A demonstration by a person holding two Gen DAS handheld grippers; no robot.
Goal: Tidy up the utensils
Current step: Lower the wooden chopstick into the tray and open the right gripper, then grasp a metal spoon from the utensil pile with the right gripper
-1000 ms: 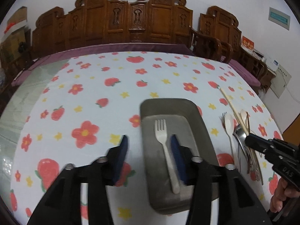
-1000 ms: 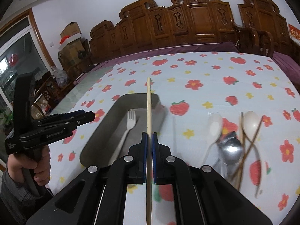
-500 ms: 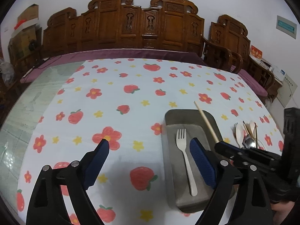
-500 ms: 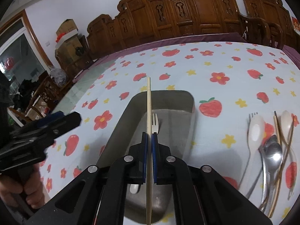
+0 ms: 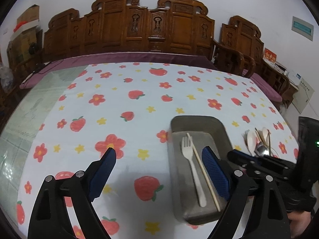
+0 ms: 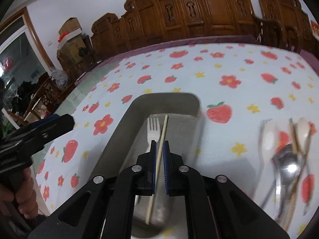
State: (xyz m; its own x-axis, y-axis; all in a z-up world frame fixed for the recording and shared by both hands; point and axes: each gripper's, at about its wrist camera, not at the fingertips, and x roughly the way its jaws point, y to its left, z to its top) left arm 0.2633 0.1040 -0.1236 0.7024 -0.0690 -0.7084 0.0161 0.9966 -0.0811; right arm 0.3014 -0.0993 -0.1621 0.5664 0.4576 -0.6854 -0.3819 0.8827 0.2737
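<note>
A grey tray (image 5: 191, 119) (image 6: 165, 96) sits on the flowered tablecloth and holds a white plastic fork (image 5: 189, 159) (image 6: 153, 125). A wooden chopstick (image 5: 201, 167) (image 6: 163, 125) lies in the tray just right of the fork. My right gripper (image 6: 159, 141) hangs low over the tray, its jaws opening. The chopstick runs between the pads with a thin gap on each side. My left gripper (image 5: 157, 150) is wide open with nothing in it, its right finger over the tray's right side.
A heap of loose utensils (image 5: 259, 143) (image 6: 287, 159), white spoons, a metal spoon and chopsticks, lies to the right of the tray. Carved wooden chairs (image 5: 151, 23) line the table's far edge. A hand (image 6: 22, 199) holds the left gripper's handle.
The right gripper carried the chopstick over the tray and down, and its pads have parted from it. The left gripper's jaws widened and drew back from around the fork.
</note>
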